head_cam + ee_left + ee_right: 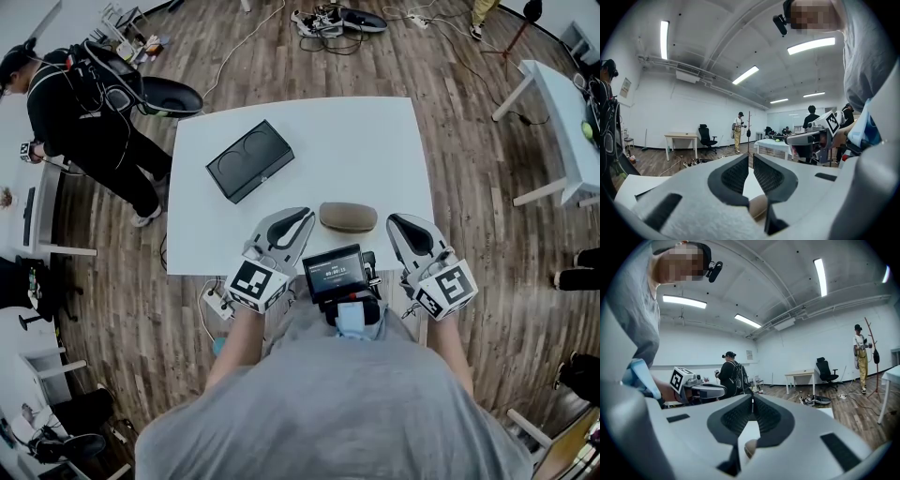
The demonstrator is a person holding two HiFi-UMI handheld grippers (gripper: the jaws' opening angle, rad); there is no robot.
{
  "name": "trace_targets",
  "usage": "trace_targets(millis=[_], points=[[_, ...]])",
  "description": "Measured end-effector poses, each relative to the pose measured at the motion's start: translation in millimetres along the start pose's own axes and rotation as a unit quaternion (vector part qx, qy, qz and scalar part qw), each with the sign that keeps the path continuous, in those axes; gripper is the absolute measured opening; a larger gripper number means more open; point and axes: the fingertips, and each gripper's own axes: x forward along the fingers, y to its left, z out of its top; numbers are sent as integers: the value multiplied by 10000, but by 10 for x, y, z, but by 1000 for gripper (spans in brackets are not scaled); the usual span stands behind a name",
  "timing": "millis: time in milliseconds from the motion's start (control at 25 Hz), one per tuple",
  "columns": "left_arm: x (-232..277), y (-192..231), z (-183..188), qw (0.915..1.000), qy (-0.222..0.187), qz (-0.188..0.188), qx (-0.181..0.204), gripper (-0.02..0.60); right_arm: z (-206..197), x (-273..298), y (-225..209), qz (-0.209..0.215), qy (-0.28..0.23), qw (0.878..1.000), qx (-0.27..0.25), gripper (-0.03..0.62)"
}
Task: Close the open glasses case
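Brown glasses case [348, 217] lying flat on the white table [375, 141], close to the table's near edge and about midway along it. Looks already shut from above: one smooth rounded oval, no raised lid to be made out. Black box [249, 160] further in on the table, toward its left side.

Left gripper [302, 221] over the table's near edge, left of middle, jaws pressed together on nothing. Right gripper [398, 225] over the same edge, right of middle, jaws likewise closed and empty. Neither touching the case.

Probably a hard, light shell with a sprung hinge, stiff rather than fragile, and smooth enough to skid on the bare tabletop. Best steadied at one rounded end and pressed down along the top of the long front side, away from the hinge, if any gap remains.
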Motion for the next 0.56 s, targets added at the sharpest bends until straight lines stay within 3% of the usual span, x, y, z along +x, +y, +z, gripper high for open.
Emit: trace_targets(millis=[560], points=[[-9,-16,-31,9999,58,-89,-48,44,-23,2,43,-3,51,10000,58,32]])
